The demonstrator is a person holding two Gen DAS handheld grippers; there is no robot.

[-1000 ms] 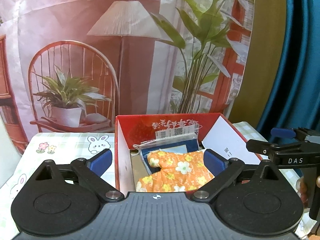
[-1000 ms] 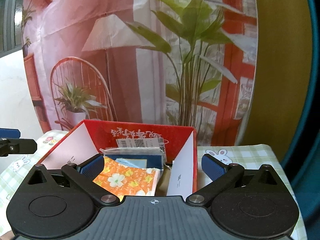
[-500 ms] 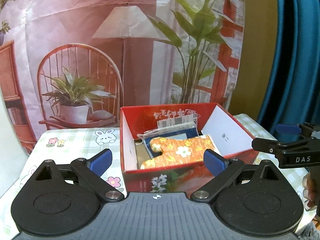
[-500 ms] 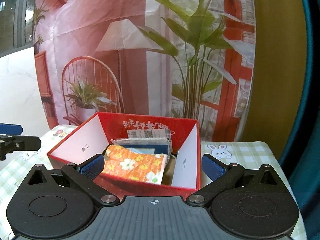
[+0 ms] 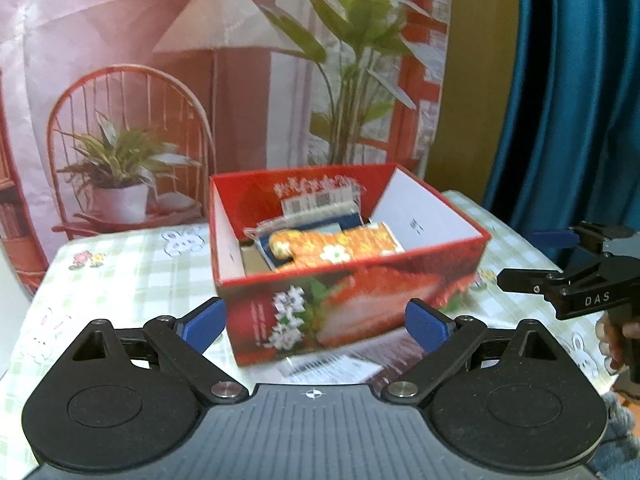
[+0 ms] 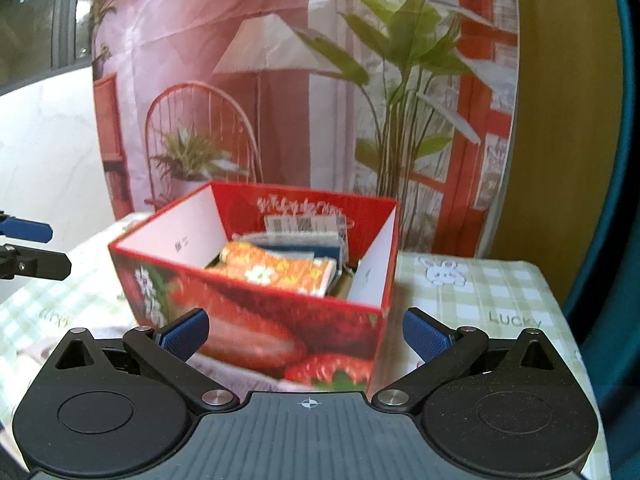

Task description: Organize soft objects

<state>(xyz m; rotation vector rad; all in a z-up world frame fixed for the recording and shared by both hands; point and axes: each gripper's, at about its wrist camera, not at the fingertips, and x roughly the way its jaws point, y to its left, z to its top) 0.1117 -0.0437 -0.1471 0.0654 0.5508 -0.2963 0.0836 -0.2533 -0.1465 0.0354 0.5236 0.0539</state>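
A red box (image 5: pixel 360 300) printed with strawberries and flowers stands on the checked tablecloth. Inside it lies an orange flowered soft piece (image 5: pixel 336 246) on top of a blue packet in clear wrap (image 5: pixel 316 226). My left gripper (image 5: pixel 316 322) is open and empty, a little in front of the box's near wall. In the right wrist view the same box (image 6: pixel 256 320) sits ahead with the orange piece (image 6: pixel 280 270) inside; my right gripper (image 6: pixel 306 332) is open and empty before it. The right gripper also shows at the right edge (image 5: pixel 556 260) of the left wrist view.
A green-checked tablecloth (image 6: pixel 480 304) with rabbit prints covers the table. Behind hangs a printed backdrop (image 5: pixel 200 80) of a chair, lamp and plants. A blue curtain (image 5: pixel 580 100) hangs at the right. A printed sheet (image 5: pixel 332 364) lies under the box's front.
Both grippers have pulled back from the box toward me; the box's outer front wall now shows. Both stay open, and the orange piece rests in the box.
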